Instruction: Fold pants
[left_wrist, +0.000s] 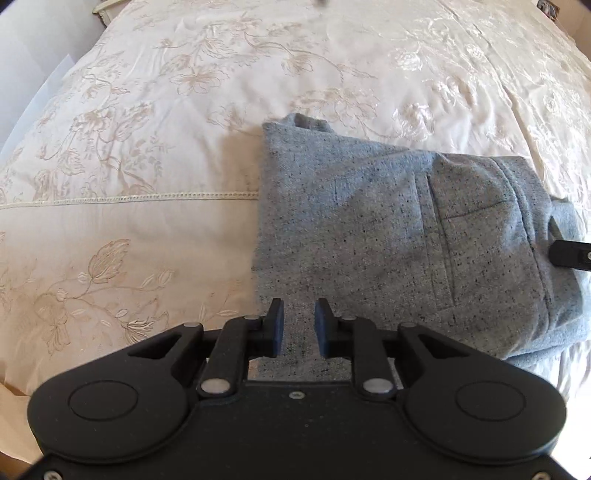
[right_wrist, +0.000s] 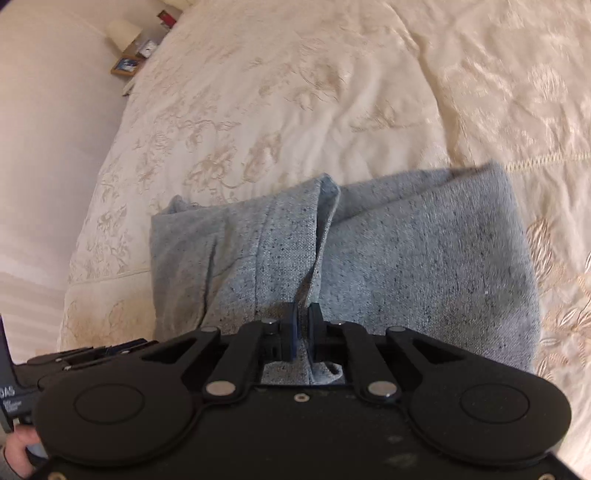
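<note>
Grey pants (right_wrist: 406, 258) pinched by the right hand-held gripper (right_wrist: 303, 332).

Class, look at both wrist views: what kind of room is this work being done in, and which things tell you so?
Most likely a bedroom. The grey pants lie on a wide cream embroidered bedspread, and beside the bed a low shelf holds a framed picture and a pale lamp-like object.

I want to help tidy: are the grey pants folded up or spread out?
Folded: the grey pants lie in a compact stack of layers on the bedspread.
</note>
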